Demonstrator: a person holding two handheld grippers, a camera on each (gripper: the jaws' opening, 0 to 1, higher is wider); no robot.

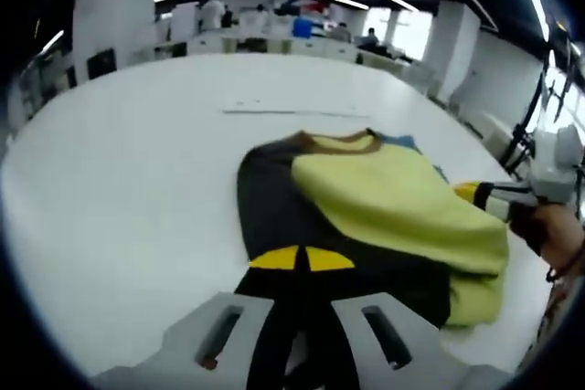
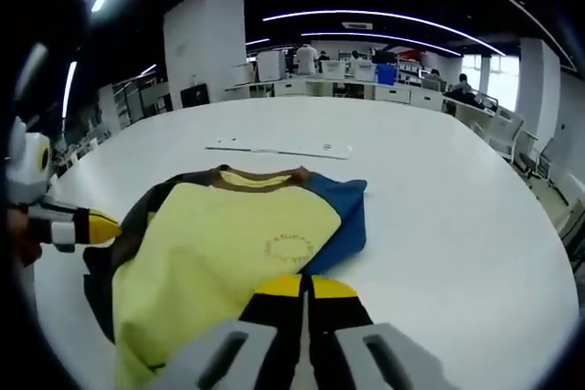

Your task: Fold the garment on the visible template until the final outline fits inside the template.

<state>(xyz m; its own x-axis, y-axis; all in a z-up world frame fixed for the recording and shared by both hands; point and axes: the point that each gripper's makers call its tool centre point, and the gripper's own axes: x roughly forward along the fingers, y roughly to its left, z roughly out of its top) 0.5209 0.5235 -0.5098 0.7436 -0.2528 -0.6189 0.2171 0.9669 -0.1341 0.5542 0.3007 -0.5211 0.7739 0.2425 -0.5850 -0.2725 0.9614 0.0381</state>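
Mid-fold, with left hand-held gripper (image 1: 302, 260) and right hand-held gripper (image 2: 304, 288) each pressed together at the garment (image 2: 228, 253) lying on the white worktop (image 2: 457, 226); next, drawing pinched edges inward, cloth kept flat.

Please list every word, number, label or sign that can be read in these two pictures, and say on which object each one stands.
No text can be read with certainty.
Round printed emblem on the yellow front of the garment: letters in a ring, too small and blurred to read.
White strip on the table beyond the garment: dark marks, too small to read.
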